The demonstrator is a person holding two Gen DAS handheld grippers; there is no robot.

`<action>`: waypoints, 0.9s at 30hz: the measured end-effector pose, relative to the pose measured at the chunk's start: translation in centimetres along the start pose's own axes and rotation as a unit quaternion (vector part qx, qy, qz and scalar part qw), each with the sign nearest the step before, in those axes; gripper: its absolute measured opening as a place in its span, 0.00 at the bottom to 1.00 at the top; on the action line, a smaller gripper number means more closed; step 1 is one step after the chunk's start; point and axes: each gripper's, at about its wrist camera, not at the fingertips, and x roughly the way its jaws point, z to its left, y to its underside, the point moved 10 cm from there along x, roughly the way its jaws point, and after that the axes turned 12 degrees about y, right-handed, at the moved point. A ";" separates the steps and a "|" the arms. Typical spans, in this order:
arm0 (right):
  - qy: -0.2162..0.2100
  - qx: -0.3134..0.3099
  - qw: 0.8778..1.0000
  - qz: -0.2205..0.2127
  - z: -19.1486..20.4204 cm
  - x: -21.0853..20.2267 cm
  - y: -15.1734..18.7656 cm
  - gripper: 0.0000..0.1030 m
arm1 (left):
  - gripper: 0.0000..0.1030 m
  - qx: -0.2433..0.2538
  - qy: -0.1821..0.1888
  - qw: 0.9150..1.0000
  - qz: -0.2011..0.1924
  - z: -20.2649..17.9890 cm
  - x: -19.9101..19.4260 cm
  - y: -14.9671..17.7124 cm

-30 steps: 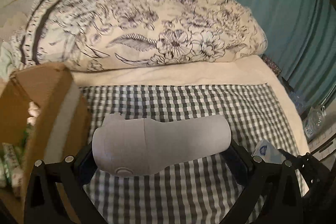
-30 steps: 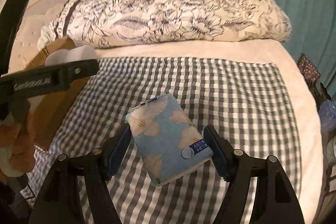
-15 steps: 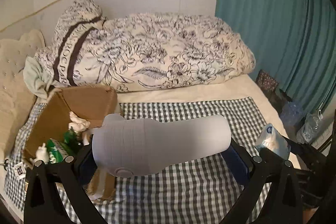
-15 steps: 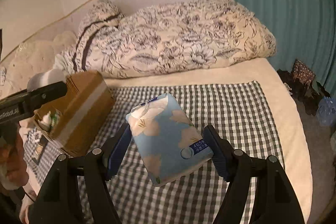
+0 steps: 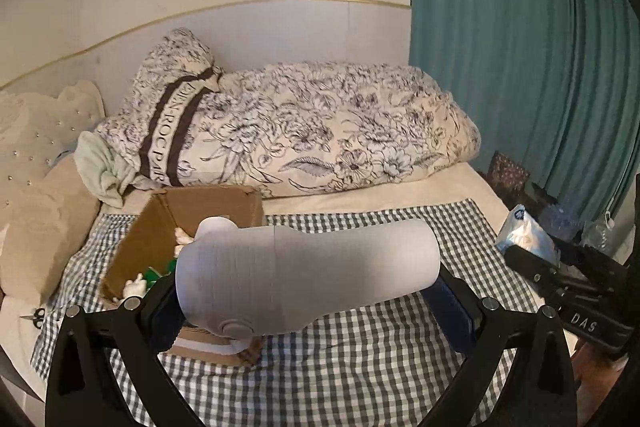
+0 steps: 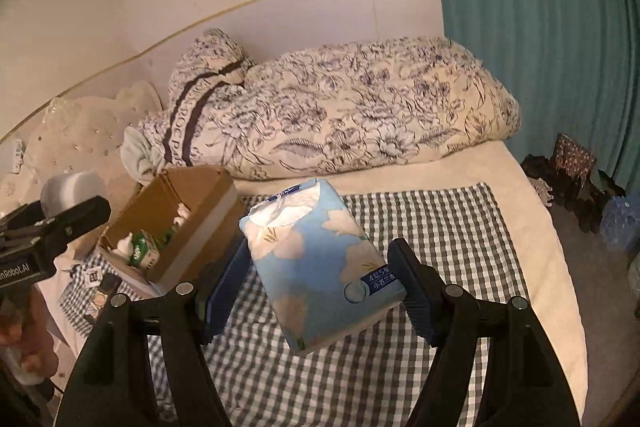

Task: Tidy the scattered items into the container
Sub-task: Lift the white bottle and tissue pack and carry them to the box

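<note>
My left gripper [image 5: 308,301] is shut on a grey rounded plastic bottle [image 5: 308,275], held sideways high above the checked cloth. An open cardboard box [image 5: 160,227] stands beyond it at the left, with a green carton and white items inside. My right gripper [image 6: 320,287] is shut on a blue flowered tissue pack [image 6: 316,263], held in the air right of the box [image 6: 208,227]. The tissue pack also shows in the left wrist view [image 5: 524,235] at the right edge. The left gripper with the bottle [image 6: 68,187] shows at the left edge of the right wrist view.
A grey-and-white checked cloth [image 5: 360,367] covers the bed. A rolled floral duvet [image 5: 320,131] lies along the back. Cushions [image 5: 36,163] lie at the left. A teal curtain [image 5: 520,47] hangs at the right, with bags and bottles [image 6: 580,187] on the floor. Small scissors [image 5: 36,315] lie at the bed's left edge.
Both grippers have risen and pulled back from the bed with their items still held. The box, seen close at the left before, now lies farther below and its inside shows.
</note>
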 end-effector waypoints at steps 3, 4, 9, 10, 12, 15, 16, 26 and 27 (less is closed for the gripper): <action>-0.006 -0.004 1.000 -0.010 1.3 -1.3 -0.7 0.69 | 1.00 -0.003 -0.007 1.000 -0.012 0.9 -1.7 -0.2; -0.008 -0.007 1.000 -0.013 1.9 -1.7 -0.9 0.69 | 1.00 -0.004 -0.009 1.000 -0.015 1.2 -2.1 -0.3; -0.019 -0.022 0.999 -0.030 4.6 -3.3 -2.3 0.69 | 1.00 -0.012 -0.021 0.999 -0.030 3.5 -4.4 -0.9; -0.021 -0.023 0.999 -0.032 4.9 -3.4 -2.5 0.69 | 1.00 -0.015 -0.022 0.999 -0.031 3.9 -4.7 -0.9; -0.026 -0.025 0.999 -0.038 5.9 -3.9 -3.1 0.69 | 1.00 -0.018 -0.027 0.999 -0.035 4.9 -5.3 -1.1; -0.035 -0.033 0.998 -0.045 7.6 -4.4 -3.7 0.69 | 1.00 -0.020 -0.036 0.998 -0.039 6.1 -6.0 -1.1; -0.038 -0.035 0.998 -0.046 8.0 -4.4 -3.9 0.69 | 1.00 -0.022 -0.039 0.998 -0.041 6.5 -6.2 -1.2; -0.068 -0.058 0.995 -0.049 12.9 -4.4 -5.3 0.69 | 1.00 -0.042 -0.064 0.996 -0.049 10.9 -7.9 -1.5; -0.072 -0.059 0.995 -0.048 13.4 -4.2 -5.3 0.69 | 1.00 -0.044 -0.065 0.996 -0.049 11.4 -8.0 -1.5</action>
